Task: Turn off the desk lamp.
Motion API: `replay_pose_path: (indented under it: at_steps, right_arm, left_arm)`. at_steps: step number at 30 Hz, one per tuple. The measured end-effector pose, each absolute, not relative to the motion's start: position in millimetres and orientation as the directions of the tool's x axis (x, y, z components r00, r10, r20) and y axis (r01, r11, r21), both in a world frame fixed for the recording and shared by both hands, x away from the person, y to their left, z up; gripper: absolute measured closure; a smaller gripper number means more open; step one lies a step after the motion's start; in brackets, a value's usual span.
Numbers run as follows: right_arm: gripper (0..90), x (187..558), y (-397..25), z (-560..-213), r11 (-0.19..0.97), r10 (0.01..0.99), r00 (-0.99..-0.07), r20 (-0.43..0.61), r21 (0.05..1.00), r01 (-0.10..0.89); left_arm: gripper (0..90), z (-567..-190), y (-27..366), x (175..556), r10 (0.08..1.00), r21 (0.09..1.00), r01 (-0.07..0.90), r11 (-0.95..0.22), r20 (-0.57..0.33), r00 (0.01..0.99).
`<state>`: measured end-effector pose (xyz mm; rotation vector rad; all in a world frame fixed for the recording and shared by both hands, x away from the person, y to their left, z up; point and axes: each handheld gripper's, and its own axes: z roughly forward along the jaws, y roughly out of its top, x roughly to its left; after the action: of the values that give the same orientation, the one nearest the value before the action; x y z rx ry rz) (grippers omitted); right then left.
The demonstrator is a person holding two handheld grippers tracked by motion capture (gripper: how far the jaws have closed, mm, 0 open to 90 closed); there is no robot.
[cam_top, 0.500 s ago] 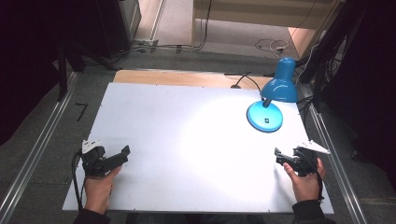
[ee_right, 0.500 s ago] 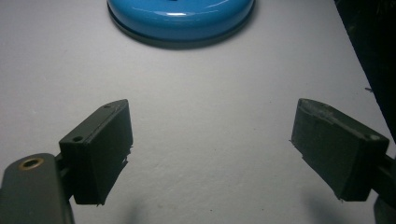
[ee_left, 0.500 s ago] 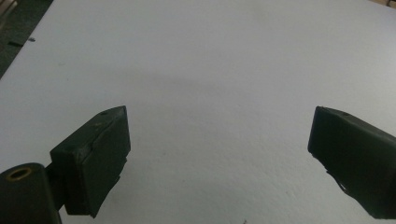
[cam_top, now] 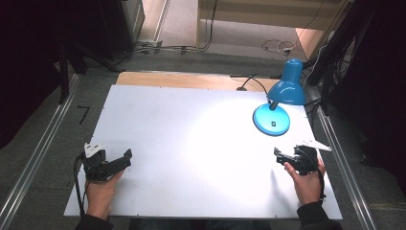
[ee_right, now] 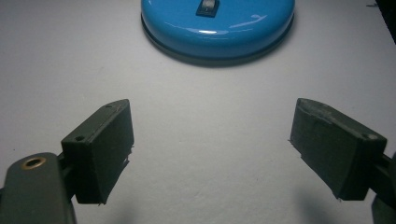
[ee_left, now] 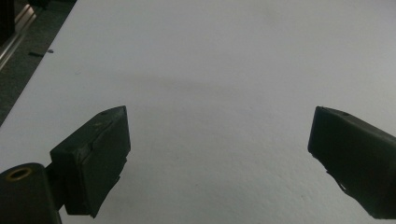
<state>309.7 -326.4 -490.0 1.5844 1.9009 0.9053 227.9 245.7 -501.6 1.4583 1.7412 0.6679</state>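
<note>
Both grippers are sitting low at the near edge of the white rectangular table [cam_top: 191, 129], each one held in a hand of the person. On the near left corner, the left gripper [cam_top: 127, 156] is resting with its jaws pointing toward the middle of the table, and the left hand [cam_top: 101, 189] is holding it from behind. In the left gripper view its two black jaws are standing wide apart, and between them only the bare white surface is lying; they are holding nothing.

Near the right edge, the right gripper [cam_top: 277, 154] is lying in the right hand [cam_top: 305, 179], with its grey three-cornered plate on top. In the right gripper view its jaws are also spread wide, with nothing between them, and they are pointing toward the round glossy blue base [ee_right: 218, 23] of the blue metal desk lamp [cam_top: 286, 88].

That lamp is standing close to the far right corner of the table, its shade bending over the base and throwing a bright spot on the table. The right gripper is near the base but apart from it. A black cable [cam_top: 251, 79] is running from the lamp over the far edge.
</note>
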Motion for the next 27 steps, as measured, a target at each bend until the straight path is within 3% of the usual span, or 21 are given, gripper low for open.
replay_pose_path:
  at_steps: [27]
  right_arm:
    - [15.7,338.8,-314.3,-484.5,0.084,0.98,-0.194,0.05,0.774,0.628]
  left_arm:
    - [6.2,-501.3,246.9,226.7,0.974,0.785,0.58,0.215,-0.218,-0.066]
